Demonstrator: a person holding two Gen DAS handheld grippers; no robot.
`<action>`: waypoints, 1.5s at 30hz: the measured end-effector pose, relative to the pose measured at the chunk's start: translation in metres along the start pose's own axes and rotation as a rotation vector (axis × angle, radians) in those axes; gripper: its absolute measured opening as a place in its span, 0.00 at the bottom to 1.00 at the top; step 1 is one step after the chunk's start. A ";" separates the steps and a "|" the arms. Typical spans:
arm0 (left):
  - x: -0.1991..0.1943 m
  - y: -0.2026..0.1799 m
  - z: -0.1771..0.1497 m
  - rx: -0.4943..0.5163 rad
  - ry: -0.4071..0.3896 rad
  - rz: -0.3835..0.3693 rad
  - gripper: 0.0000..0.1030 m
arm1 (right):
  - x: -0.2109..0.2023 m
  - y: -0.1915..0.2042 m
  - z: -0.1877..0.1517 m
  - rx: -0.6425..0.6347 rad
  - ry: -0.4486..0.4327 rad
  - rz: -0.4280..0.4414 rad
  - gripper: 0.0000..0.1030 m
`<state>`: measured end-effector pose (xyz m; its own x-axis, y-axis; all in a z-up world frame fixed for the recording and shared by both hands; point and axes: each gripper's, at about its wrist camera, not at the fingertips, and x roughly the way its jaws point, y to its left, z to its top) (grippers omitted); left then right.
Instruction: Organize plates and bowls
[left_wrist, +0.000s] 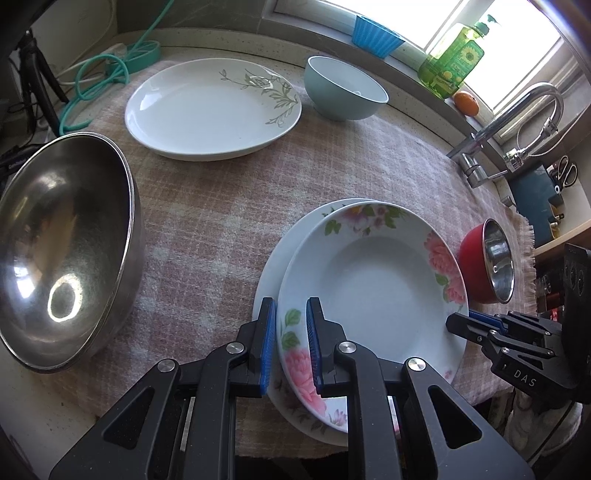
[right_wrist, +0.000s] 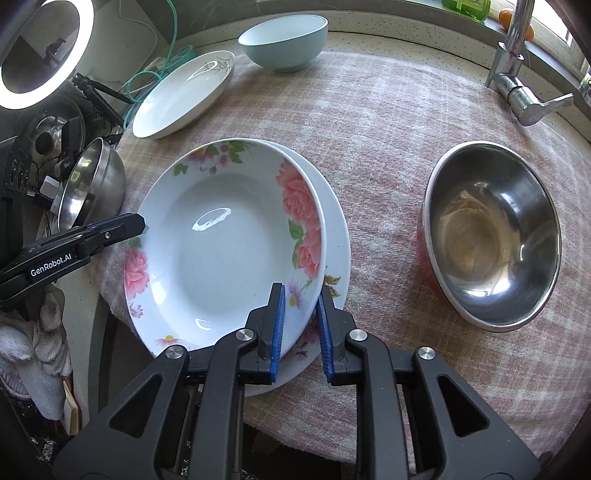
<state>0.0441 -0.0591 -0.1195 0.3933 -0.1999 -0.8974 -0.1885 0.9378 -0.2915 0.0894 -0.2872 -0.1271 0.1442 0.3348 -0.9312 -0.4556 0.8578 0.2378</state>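
The flowered deep plate (left_wrist: 373, 291) sits on a larger white plate (left_wrist: 280, 258), on the pink checked cloth (left_wrist: 207, 221) over the worktop. The left tool (left_wrist: 291, 343) is clamped on its near rim. The right tool (right_wrist: 301, 328) straddles the opposite rim, pads just clear.

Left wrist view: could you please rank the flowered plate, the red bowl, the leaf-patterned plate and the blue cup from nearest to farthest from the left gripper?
1. Flowered plate: its rim sits between the left gripper fingers.
2. Red bowl: to the right, just past that plate.
3. Leaf-patterned plate: far side of the cloth, upper left.
4. Blue cup: on the window ledge, farthest.
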 end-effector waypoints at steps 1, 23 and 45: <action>0.000 0.000 0.000 -0.002 0.000 -0.002 0.14 | 0.000 0.002 0.000 -0.005 0.003 -0.003 0.21; -0.032 0.008 0.012 0.034 -0.042 -0.033 0.15 | -0.026 0.013 0.002 0.007 -0.060 -0.035 0.37; -0.070 0.091 0.116 0.089 -0.101 -0.041 0.34 | -0.037 0.065 0.075 0.159 -0.220 0.100 0.57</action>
<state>0.1036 0.0727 -0.0448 0.4883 -0.2131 -0.8462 -0.0916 0.9519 -0.2925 0.1208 -0.2148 -0.0561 0.3008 0.4826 -0.8226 -0.3366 0.8607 0.3819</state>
